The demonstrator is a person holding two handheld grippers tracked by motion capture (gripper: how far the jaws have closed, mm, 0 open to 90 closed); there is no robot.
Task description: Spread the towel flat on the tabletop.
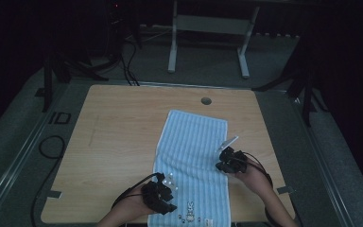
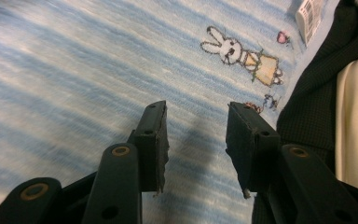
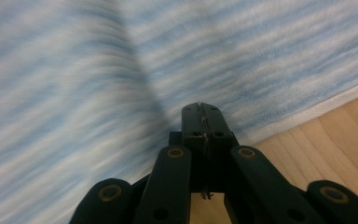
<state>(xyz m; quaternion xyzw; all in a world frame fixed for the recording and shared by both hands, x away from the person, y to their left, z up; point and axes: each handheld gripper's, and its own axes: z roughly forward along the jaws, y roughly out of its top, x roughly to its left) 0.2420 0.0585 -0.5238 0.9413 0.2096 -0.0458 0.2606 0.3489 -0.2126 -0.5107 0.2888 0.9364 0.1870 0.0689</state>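
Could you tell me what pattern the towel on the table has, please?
The towel has light blue and white stripes with a small rabbit picture near one end, clearest in the left gripper view.

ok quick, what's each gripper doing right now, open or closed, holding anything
left gripper: open, jaws apart over the blue striped towel, holding nothing.
right gripper: jaws pressed together at the towel's edge; no cloth seen between them.

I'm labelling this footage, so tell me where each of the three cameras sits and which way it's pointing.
High view: above the person's side, looking forward and down at the table and striped towel; both forearms and grippers enter from below.
Left gripper view: rides the left gripper, looking down along its parted fingers at the towel's rabbit print.
Right gripper view: rides the right gripper, fingers pressed together, above the towel's edge and bare wood.
Shared: the rabbit print also appears in the high view.
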